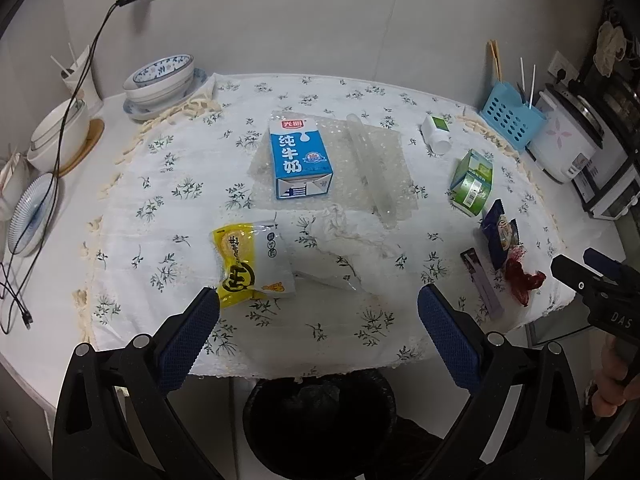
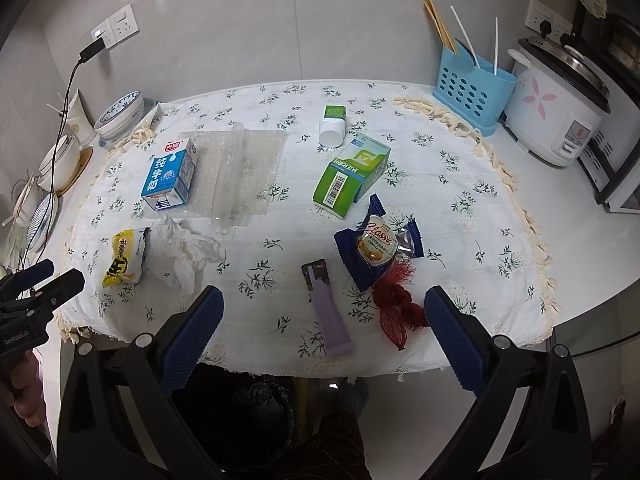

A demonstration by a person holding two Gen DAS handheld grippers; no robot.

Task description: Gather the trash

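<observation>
Trash lies scattered on the flowered tablecloth (image 1: 168, 208). A blue milk carton (image 1: 300, 158) rests on bubble wrap (image 1: 372, 160). Nearer sit a yellow snack packet (image 1: 250, 262) and a crumpled tissue (image 1: 344, 240). At the right lie a green box (image 2: 352, 178), a white bottle (image 2: 333, 125), a blue cookie wrapper (image 2: 376, 244), a red net (image 2: 396, 304) and a purple tube (image 2: 328, 312). My left gripper (image 1: 318, 310) hovers open over the near edge, just this side of the yellow packet. My right gripper (image 2: 324, 316) is open, its fingers spanning the purple tube and red net. A black bin (image 1: 320, 420) stands below the table edge.
Stacked bowls (image 1: 160, 80), plates (image 1: 34, 212) and a charger cable (image 1: 60, 152) crowd the left side. A blue utensil basket (image 2: 472, 90) and a rice cooker (image 2: 556, 108) stand at the back right. A person's hand (image 1: 616, 388) holds the other gripper at the frame edge.
</observation>
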